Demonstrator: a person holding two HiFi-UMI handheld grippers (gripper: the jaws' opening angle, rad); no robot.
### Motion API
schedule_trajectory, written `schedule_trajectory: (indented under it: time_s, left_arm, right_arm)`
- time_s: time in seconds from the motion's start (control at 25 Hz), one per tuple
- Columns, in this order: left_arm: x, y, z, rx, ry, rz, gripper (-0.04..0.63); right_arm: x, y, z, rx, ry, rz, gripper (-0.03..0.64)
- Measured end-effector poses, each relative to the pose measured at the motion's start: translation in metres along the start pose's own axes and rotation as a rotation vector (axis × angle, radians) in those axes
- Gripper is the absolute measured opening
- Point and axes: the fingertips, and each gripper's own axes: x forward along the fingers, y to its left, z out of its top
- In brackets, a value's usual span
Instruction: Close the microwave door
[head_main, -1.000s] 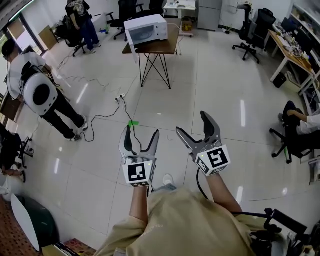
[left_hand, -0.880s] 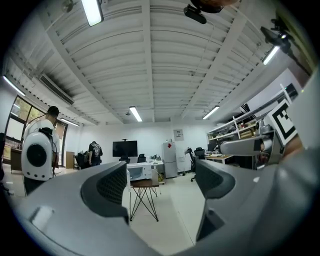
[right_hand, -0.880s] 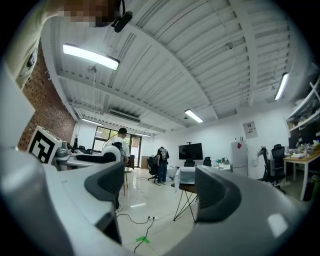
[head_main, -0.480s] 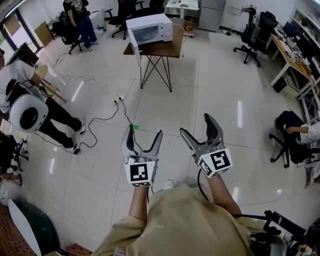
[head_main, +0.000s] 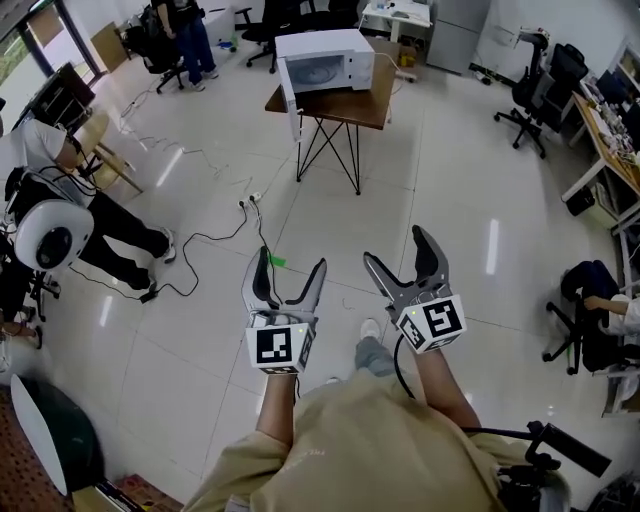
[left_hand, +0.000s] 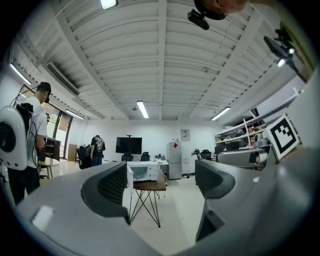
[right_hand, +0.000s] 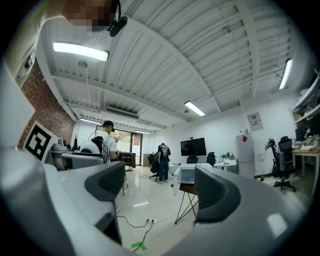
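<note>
Nothing's really getting done on the task yet. The boxy white microwave (head_main: 325, 60) is sitting on the small brown wooden table (head_main: 372, 105) way across the glossy tiled floor (head_main: 450, 200), and its white door (head_main: 291, 100) is hanging wide open. The left claw (head_main: 290, 262) and right claw (head_main: 396, 248) are both hovering well apart from it, jaws spread wide and gripping nothing, so I'm guessing the whole approach and the push on the door are what's left.

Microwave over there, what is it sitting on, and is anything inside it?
The microwave stands on a small brown table with thin black legs. Its door is open; whether anything lies inside is too small to tell.
</note>
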Motion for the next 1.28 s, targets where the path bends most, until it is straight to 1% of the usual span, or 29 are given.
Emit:
schedule_trajectory:
  time_s: [0.04, 0.08, 0.16, 0.2, 0.24, 0.32, 0.36, 0.56, 0.72, 0.88, 1.04, 1.08, 1.16, 1.2, 1.28]
  left_arm:
    - [0.015, -0.004, 0.002, 0.015, -0.025, 0.005, 0.43]
    - [0.028, -0.009, 0.002, 0.026, -0.018, 0.008, 0.43]
    - [0.052, -0.021, -0.008, 0.028, 0.09, 0.018, 0.43]
    - [0.065, -0.026, -0.011, 0.03, 0.118, 0.025, 0.43]
    - [0.081, -0.028, -0.009, 0.039, 0.09, 0.031, 0.43]
    - [0.114, -0.031, -0.002, 0.059, -0.016, 0.037, 0.43]
    - [0.127, -0.032, -0.002, 0.065, -0.034, 0.039, 0.43]
    - [0.183, -0.04, -0.013, 0.086, -0.034, 0.048, 0.43]
    - [0.222, -0.048, -0.023, 0.059, -0.018, 0.063, 0.43]
    - [0.251, -0.045, -0.04, 0.068, 0.006, 0.067, 0.43]
    - [0.274, -0.034, -0.054, 0.072, 0.025, 0.062, 0.43]
    - [0.279, -0.031, -0.06, 0.078, 0.042, 0.057, 0.43]
    - [0.289, -0.02, -0.076, 0.074, 0.124, 0.05, 0.43]
    - [0.297, -0.014, -0.081, 0.062, 0.126, 0.047, 0.43]
    - [0.314, 0.001, -0.082, 0.032, 0.046, 0.039, 0.43]
  right_arm:
    - [0.008, -0.013, 0.0, 0.006, -0.007, 0.012, 0.423]
    - [0.015, -0.026, 0.002, 0.01, -0.015, 0.022, 0.423]
    - [0.027, -0.053, 0.006, 0.009, -0.025, 0.035, 0.422]
    - [0.034, -0.067, 0.008, 0.009, -0.027, 0.042, 0.422]
    - [0.041, -0.08, 0.008, 0.012, -0.03, 0.049, 0.422]
    - [0.054, -0.106, 0.007, 0.021, -0.037, 0.062, 0.422]
    - [0.059, -0.117, 0.006, 0.024, -0.038, 0.065, 0.422]
    - [0.08, -0.169, -0.004, 0.034, -0.045, 0.074, 0.422]
    - [0.095, -0.212, -0.015, 0.051, -0.033, 0.064, 0.42]
    - [0.111, -0.237, -0.034, 0.077, -0.018, 0.062, 0.42]
    - [0.131, -0.246, -0.051, 0.088, -0.003, 0.072, 0.42]
    - [0.137, -0.248, -0.054, 0.086, -0.003, 0.072, 0.42]
    - [0.151, -0.252, -0.061, 0.08, -0.001, 0.066, 0.42]
    - [0.159, -0.255, -0.065, 0.076, 0.001, 0.063, 0.42]
    - [0.175, -0.259, -0.073, 0.07, 0.012, 0.052, 0.419]
